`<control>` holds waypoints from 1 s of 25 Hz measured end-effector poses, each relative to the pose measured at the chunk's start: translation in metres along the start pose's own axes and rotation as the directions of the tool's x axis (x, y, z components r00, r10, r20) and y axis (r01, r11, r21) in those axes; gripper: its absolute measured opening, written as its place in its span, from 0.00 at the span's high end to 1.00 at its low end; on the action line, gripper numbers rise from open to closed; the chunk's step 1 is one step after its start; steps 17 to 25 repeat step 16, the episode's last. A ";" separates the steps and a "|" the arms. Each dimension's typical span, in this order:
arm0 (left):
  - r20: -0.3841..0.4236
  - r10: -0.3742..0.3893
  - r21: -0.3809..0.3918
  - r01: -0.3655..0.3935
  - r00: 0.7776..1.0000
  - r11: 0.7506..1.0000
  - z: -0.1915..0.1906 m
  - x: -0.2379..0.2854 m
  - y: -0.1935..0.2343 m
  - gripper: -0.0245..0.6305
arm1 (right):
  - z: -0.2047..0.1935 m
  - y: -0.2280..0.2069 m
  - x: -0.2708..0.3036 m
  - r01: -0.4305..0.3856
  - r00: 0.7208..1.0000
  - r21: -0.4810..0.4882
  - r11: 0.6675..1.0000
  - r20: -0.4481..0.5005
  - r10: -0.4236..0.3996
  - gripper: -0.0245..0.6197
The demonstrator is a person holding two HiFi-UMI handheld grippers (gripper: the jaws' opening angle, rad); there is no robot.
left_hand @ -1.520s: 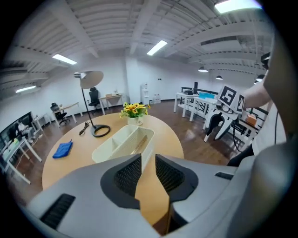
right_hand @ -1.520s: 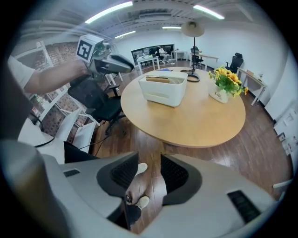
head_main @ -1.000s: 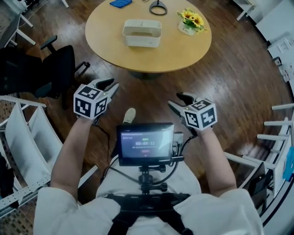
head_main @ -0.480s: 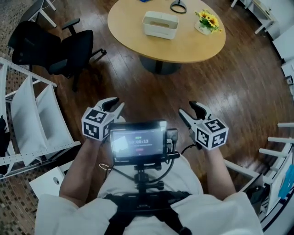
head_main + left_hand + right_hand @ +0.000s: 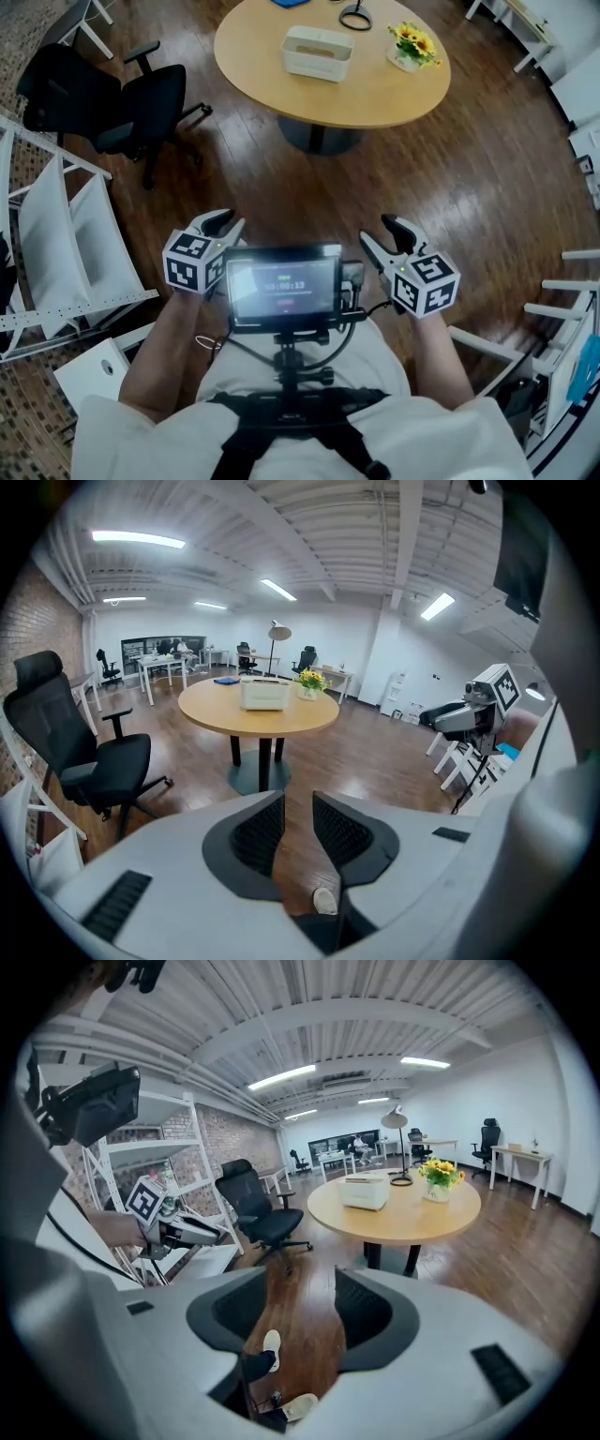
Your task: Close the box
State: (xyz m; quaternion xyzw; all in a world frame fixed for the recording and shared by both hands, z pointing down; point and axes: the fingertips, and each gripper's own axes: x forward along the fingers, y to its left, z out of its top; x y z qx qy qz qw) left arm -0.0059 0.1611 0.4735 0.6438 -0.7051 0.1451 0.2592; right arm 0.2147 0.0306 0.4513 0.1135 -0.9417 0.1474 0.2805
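Observation:
The white box (image 5: 319,52) stands on the round wooden table (image 5: 375,94), far ahead of me across the floor. My left gripper (image 5: 228,225) is held close to my body, left of the chest screen, open with nothing between its fingers. At the screen's right my right gripper (image 5: 378,232) is open and empty too. In the left gripper view the jaws (image 5: 298,799) frame bare floor, with the box (image 5: 264,694) small in the distance. The right gripper (image 5: 302,1283) likewise points at floor, well short of the box (image 5: 366,1190).
A black office chair (image 5: 122,98) stands left of the table and a white rack (image 5: 56,244) at my left. On the table are a yellow flower pot (image 5: 412,42), a lamp base (image 5: 354,14) and a blue cloth (image 5: 289,3). A screen (image 5: 281,291) hangs at my chest.
Both grippers have drawn back from the table to either side of the chest screen. The box looks much smaller in both gripper views. The jaws stay open.

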 end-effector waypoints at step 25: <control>-0.027 -0.024 0.051 0.025 0.999 0.998 0.017 0.016 -0.014 0.81 | -0.008 -0.011 0.002 0.005 1.000 0.044 0.999 0.006 -0.005 0.60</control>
